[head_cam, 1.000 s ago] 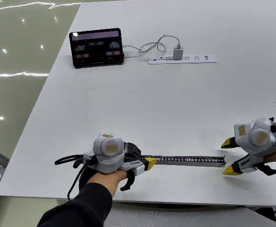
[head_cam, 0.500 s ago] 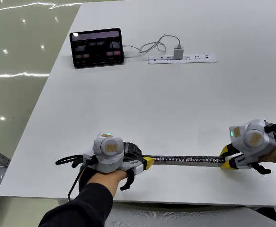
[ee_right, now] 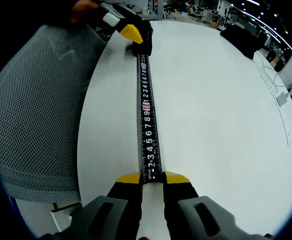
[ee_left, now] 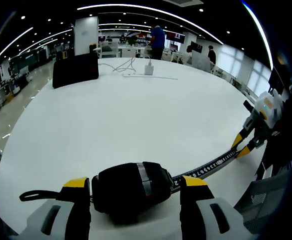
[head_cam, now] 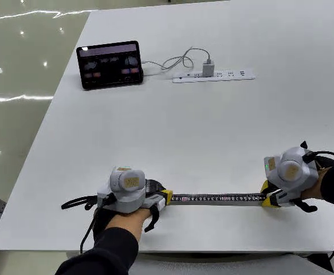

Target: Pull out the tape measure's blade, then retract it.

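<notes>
Head view: you are clamping the black, rounded tape measure case (ee_left: 130, 187) in your left gripper (head_cam: 165, 197) on the white table (head_cam: 212, 126). Your right gripper (head_cam: 265, 197) is pinching the tip of its dark, numbered steel blade (head_cam: 218, 199). The blade is probably thin and springy, so the tip needs a firm hold.

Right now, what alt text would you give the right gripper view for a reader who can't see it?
The right gripper pinches the tip of the tape measure's blade, which runs straight across the white table to the black case held in the left gripper. A grey mesh chair back sits at the view's left.
</notes>
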A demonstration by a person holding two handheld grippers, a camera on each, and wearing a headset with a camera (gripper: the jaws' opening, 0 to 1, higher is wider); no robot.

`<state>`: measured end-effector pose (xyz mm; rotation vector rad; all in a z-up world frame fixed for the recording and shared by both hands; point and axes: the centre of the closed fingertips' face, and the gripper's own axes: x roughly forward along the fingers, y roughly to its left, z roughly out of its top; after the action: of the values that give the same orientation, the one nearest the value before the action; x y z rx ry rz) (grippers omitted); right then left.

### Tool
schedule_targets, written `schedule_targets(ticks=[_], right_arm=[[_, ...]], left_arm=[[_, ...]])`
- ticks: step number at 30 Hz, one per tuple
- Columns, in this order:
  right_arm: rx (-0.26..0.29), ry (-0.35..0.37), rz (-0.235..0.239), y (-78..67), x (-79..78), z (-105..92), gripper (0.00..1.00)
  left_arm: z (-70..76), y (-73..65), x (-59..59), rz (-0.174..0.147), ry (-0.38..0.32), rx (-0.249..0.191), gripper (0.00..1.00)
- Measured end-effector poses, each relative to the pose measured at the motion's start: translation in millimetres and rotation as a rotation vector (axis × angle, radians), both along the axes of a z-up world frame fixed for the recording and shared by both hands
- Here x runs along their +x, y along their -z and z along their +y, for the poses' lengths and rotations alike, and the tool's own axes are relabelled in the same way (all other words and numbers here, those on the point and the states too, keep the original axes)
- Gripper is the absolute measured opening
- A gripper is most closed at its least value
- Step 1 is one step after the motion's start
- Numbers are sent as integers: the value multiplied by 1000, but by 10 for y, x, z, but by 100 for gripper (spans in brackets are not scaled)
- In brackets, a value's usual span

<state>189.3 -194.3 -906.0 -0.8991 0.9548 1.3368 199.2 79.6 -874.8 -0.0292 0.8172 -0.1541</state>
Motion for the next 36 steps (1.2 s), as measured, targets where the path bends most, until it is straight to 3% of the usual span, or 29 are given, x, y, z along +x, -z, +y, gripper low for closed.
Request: schedule_targets(ticks=[5,9,11,22,36], right_arm=[[-11,38,3,14,17,-7,11],[-9,69,16,18,33,-13,11],[-11,81,20,19,37,-12,10],[-28,70,24,23,32,-10,10],[-16,79,12,23,21,-3,10]], left_arm=[[55,-46,33,-6,-34,-8,60],[34,-26,20,7,-25,20,61],[40,-31,18,5,-26,14,60],[36,-27,14,-7,4,41,58],[45,-27,21,-11,-4,30,58]])
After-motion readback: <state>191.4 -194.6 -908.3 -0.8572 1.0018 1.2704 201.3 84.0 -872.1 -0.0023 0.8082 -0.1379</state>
